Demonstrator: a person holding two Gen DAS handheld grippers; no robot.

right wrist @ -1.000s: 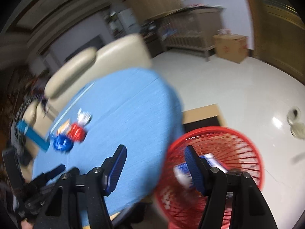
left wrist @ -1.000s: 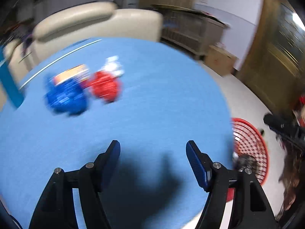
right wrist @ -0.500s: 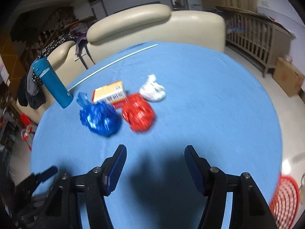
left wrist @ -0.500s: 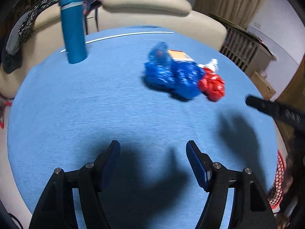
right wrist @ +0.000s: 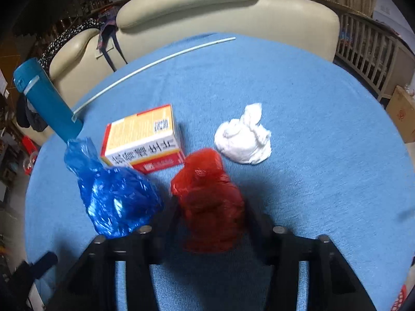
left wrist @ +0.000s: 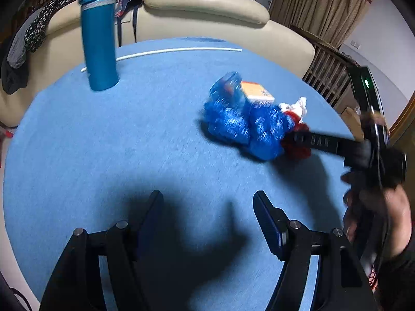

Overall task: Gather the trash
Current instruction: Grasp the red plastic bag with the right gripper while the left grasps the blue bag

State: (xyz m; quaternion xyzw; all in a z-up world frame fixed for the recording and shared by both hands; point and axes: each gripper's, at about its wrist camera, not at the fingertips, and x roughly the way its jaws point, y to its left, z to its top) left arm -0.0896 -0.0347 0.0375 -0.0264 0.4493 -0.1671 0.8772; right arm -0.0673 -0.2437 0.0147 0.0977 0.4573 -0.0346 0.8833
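On the round blue table [right wrist: 324, 129] lie a crumpled red plastic bag [right wrist: 207, 202], a crumpled blue plastic bag [right wrist: 114, 197], an orange-and-white carton [right wrist: 142, 137] and a white tissue wad [right wrist: 243, 137]. My right gripper [right wrist: 211, 215] is open with its fingers on either side of the red bag, down at the table. In the left wrist view the right gripper [left wrist: 298, 138] reaches in from the right over the red bag [left wrist: 295, 150], beside the blue bag [left wrist: 241, 124]. My left gripper [left wrist: 207, 215] is open and empty above bare cloth near the front.
A tall teal bottle [left wrist: 98, 33] stands at the table's back left, beside a thin white rod [left wrist: 166, 50]. A cream sofa [right wrist: 207, 5] stands behind the table. A sliver of the red basket [right wrist: 400, 299] shows at lower right. A wooden crib [right wrist: 368, 44] stands to the right.
My right gripper has swung from over the red basket to the table and moved in around the red bag. My left gripper has turned left toward the trash pile.
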